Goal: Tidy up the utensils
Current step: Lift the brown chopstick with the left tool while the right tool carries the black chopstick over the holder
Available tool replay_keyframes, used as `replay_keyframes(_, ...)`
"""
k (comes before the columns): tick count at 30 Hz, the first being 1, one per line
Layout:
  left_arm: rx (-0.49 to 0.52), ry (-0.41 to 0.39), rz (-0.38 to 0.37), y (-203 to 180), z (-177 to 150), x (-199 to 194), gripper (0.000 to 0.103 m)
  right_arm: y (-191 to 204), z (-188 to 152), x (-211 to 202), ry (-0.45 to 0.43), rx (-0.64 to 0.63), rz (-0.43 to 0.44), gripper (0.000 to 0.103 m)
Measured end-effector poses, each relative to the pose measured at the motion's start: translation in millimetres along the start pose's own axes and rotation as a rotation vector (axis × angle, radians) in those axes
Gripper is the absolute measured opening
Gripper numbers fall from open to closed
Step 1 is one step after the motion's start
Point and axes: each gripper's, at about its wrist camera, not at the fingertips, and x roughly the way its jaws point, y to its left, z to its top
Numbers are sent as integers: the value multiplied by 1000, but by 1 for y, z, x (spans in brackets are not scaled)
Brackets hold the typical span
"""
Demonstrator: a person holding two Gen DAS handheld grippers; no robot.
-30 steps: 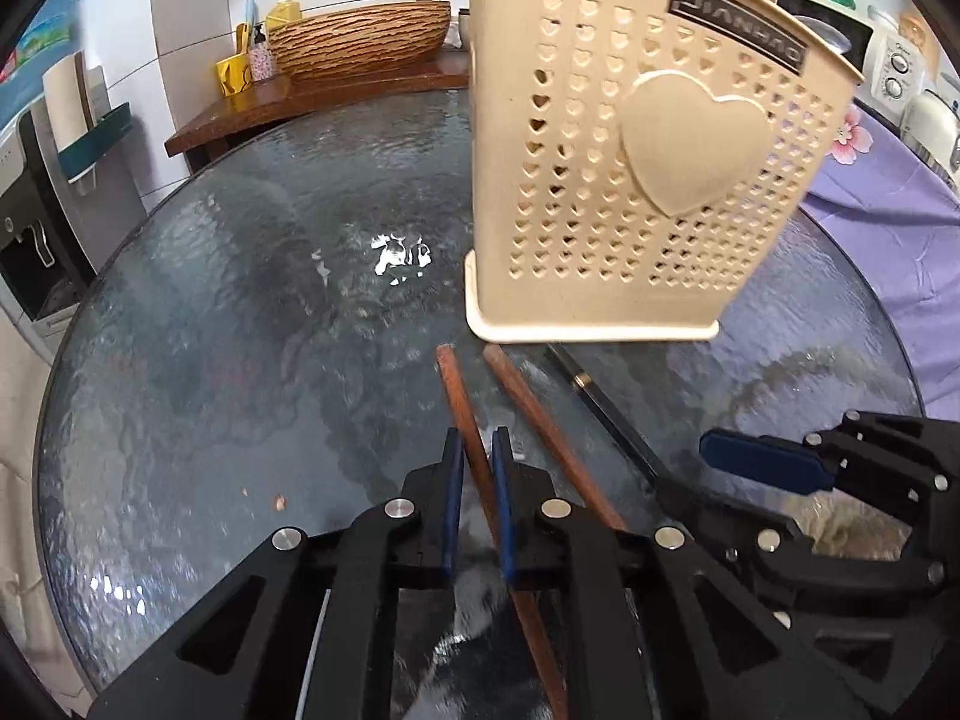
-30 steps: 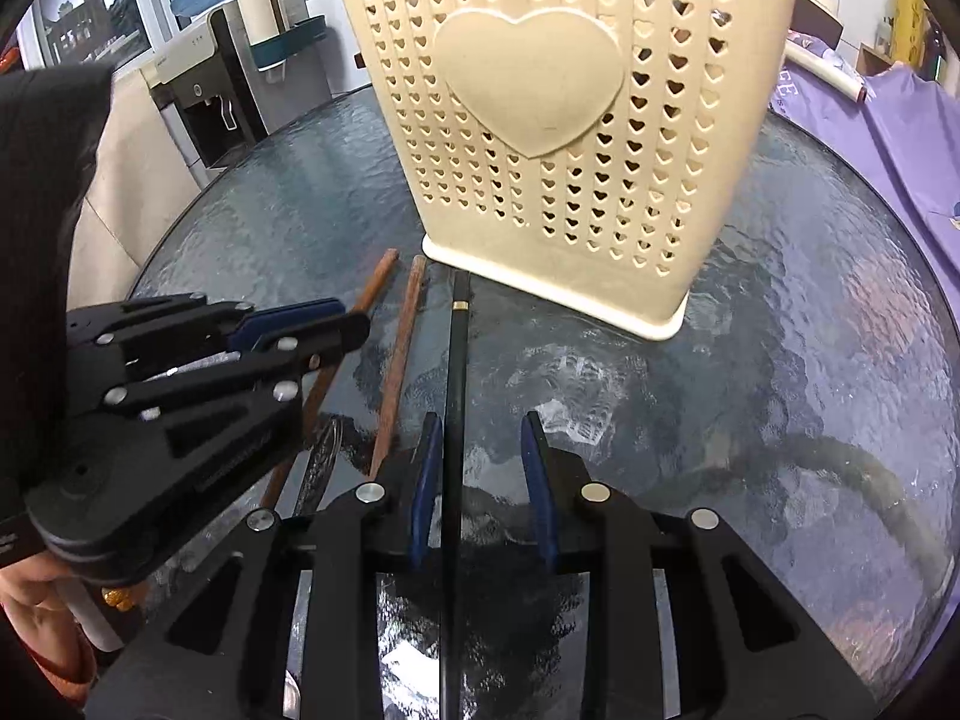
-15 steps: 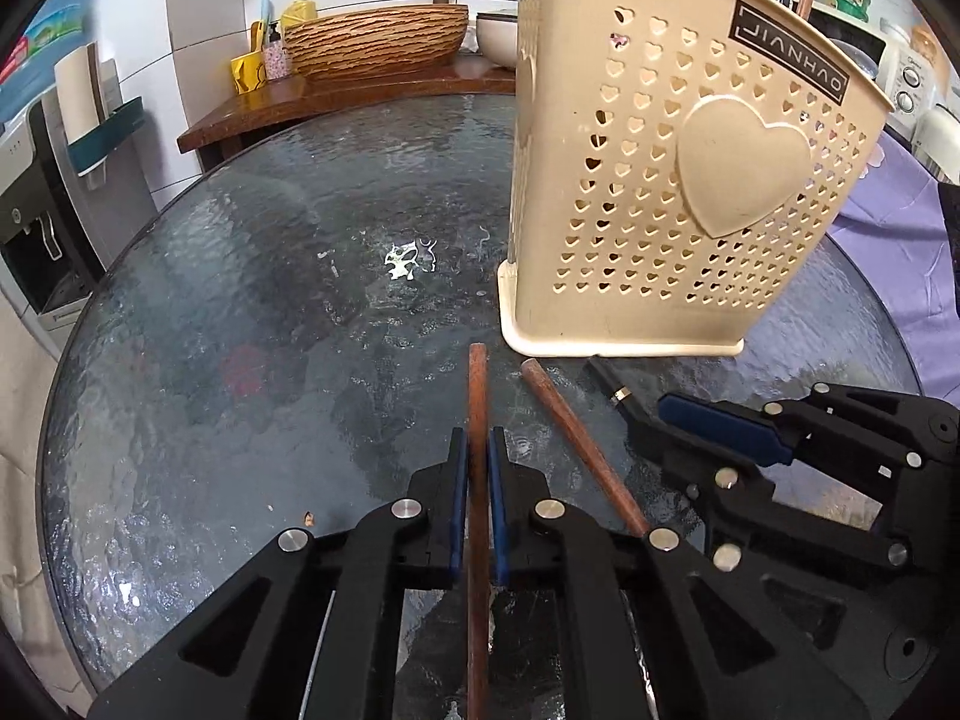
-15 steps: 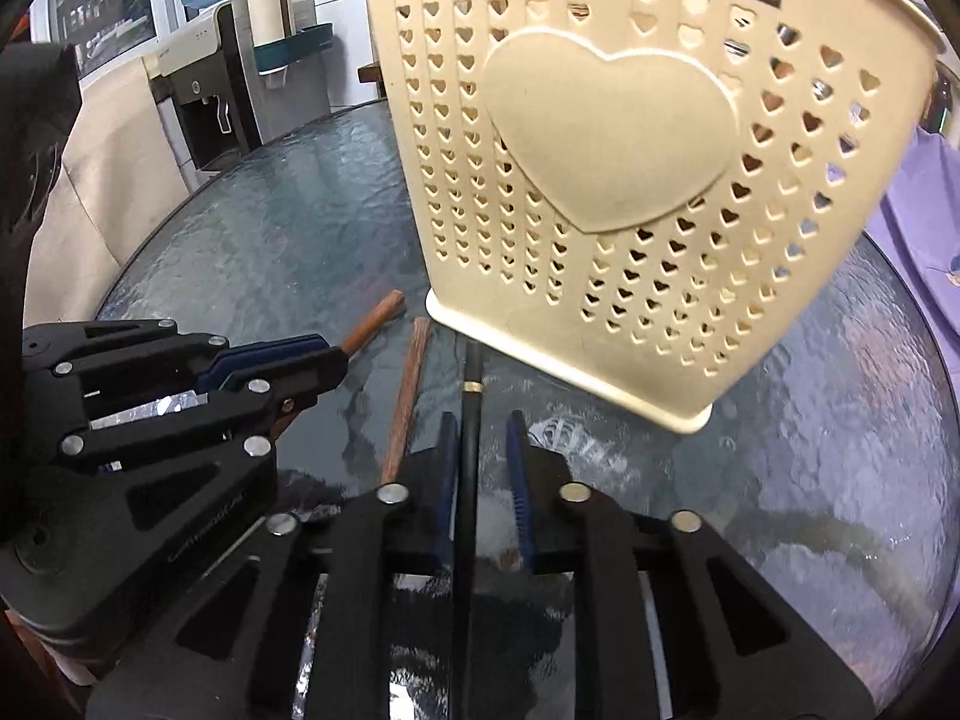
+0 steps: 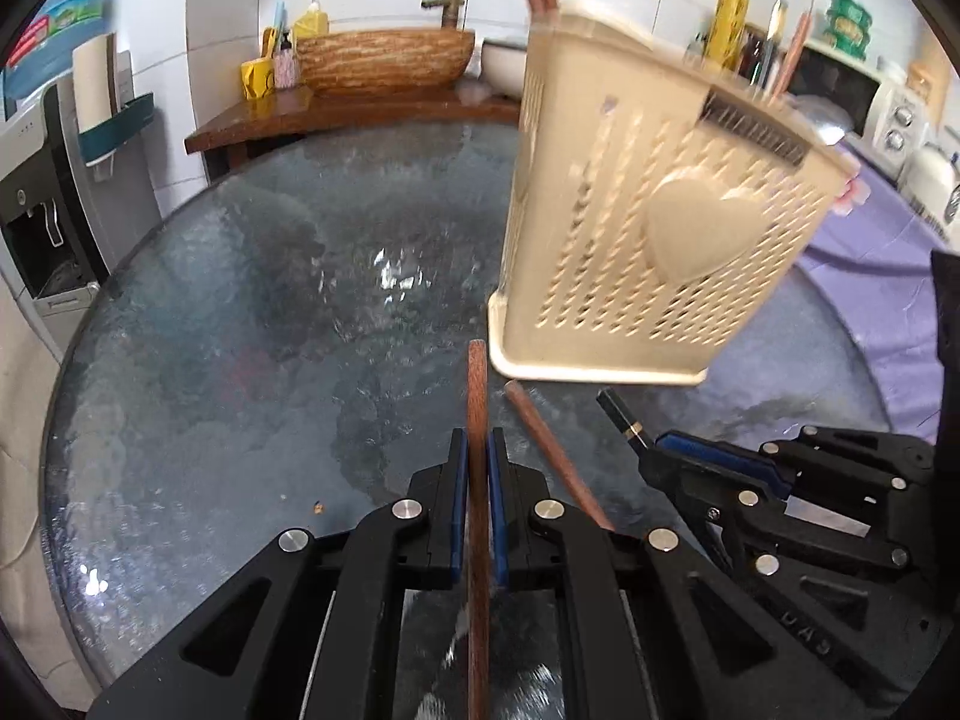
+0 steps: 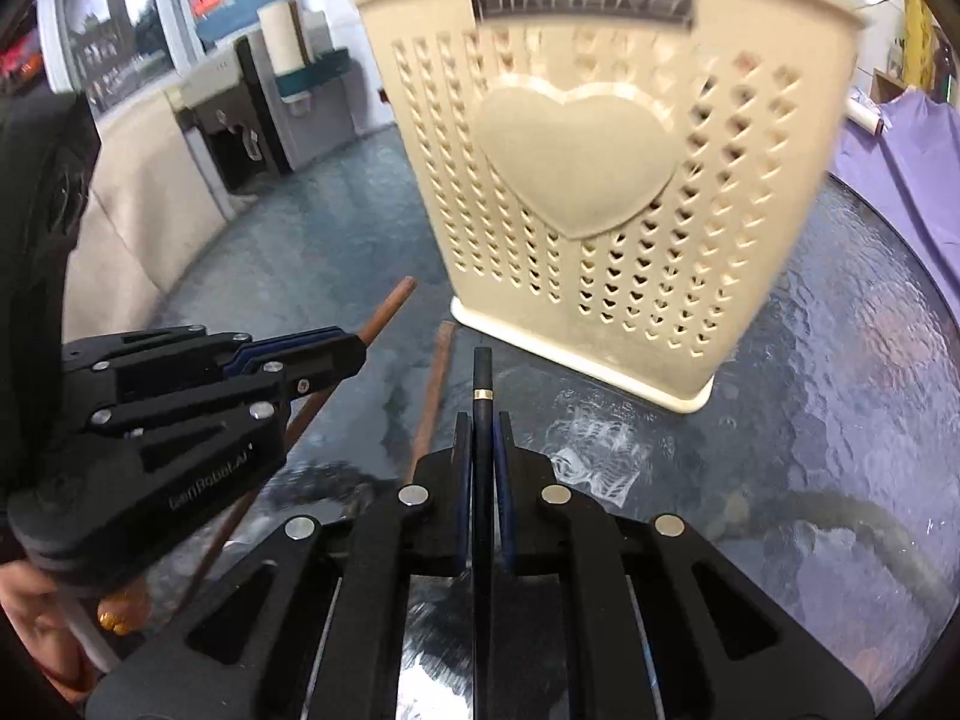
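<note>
I had the left tongs (image 5: 477,480) pinching a brown chopstick (image 5: 477,396) and the right tongs (image 6: 482,450) pinching a black chopstick (image 6: 482,384), both near the middle of the glass desk (image 5: 240,330) just before the cream holder (image 6: 600,180). A second brown chopstick (image 5: 552,456) lay between them. I judged either thin stick could pivot in its pinch and catch the holder's rim, tipping it.

Left tongs (image 5: 477,468) clamped on a brown chopstick (image 5: 477,396), tip just short of the cream perforated utensil holder (image 5: 648,228). Second brown chopstick (image 5: 552,450) flat on the glass surface (image 5: 240,330); right tongs (image 5: 654,450) gripping a black chopstick (image 5: 621,420).
</note>
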Motion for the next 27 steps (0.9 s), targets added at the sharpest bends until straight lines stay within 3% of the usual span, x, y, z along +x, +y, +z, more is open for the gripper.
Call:
replay_keyframes(7,-22,-97,-58,-2,7,-52,7,-4,0,-62,-108,18,103,8)
replay_keyframes(14,26,-192,-95,-14,14,-103,7,-11,1,-124,-215,6,164,8)
replay_keyframes(21,82,-245,-137,-27,12,-142,7,-26,-9,-176,-248,-12,212,8)
replay_keyframes(27,69,-262,-184,-26,17,-158,7,-28,-15,-202,-258,-29,216,8)
